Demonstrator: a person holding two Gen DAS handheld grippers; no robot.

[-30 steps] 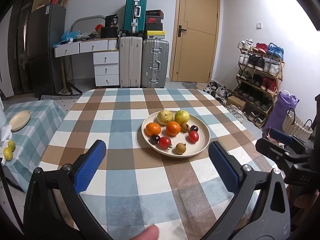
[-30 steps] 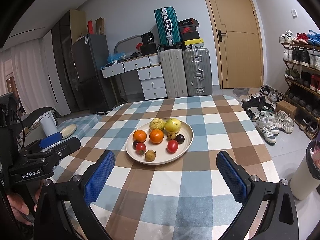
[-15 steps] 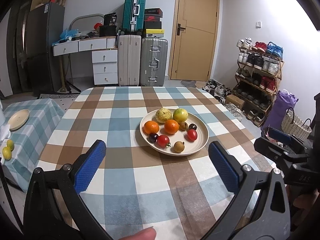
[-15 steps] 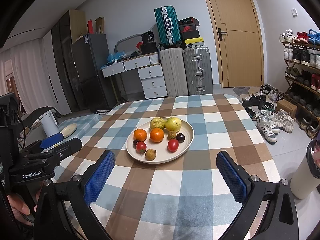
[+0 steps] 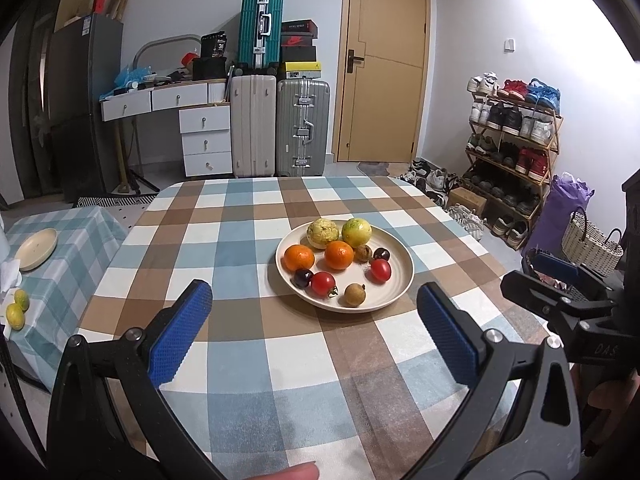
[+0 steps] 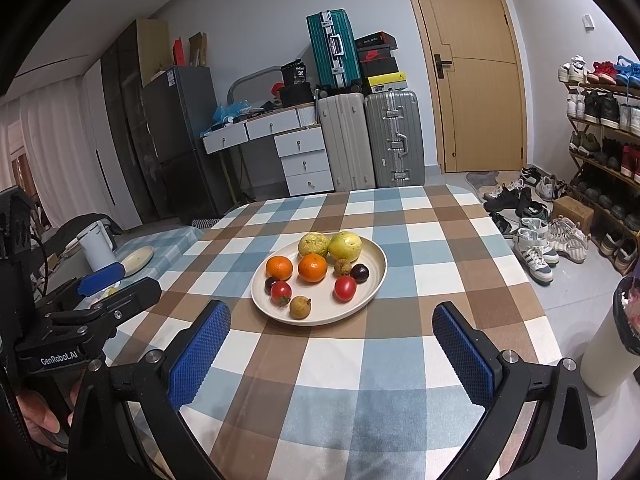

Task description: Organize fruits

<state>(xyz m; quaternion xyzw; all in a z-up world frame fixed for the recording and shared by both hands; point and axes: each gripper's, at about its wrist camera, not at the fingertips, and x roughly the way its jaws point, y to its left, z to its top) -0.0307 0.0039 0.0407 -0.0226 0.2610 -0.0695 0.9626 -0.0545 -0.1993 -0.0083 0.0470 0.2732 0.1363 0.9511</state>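
A cream plate (image 5: pixel 402 276) (image 6: pixel 378 276) sits on the checked tablecloth and holds two oranges (image 5: pixel 339 255) (image 6: pixel 312 267), two yellow-green guavas (image 5: pixel 356 232) (image 6: pixel 345 246), two red tomatoes (image 5: pixel 323 283) (image 6: pixel 345 288), dark plums and small brown fruits. My left gripper (image 5: pixel 314 330) is open and empty, above the table in front of the plate. My right gripper (image 6: pixel 332 350) is open and empty, also in front of the plate. Each gripper shows at the edge of the other's view.
A low side table at the left holds an empty cream plate (image 5: pixel 36 243) (image 6: pixel 138 258) and two small yellow fruits (image 5: pixel 16 310). A white kettle (image 6: pixel 96 246) stands there. A shoe rack (image 5: pixel 512 140) and baskets stand at the right, suitcases and drawers behind.
Both grippers have shifted slightly; the plate sits a little nearer and lower in both views. Both stay open and empty.
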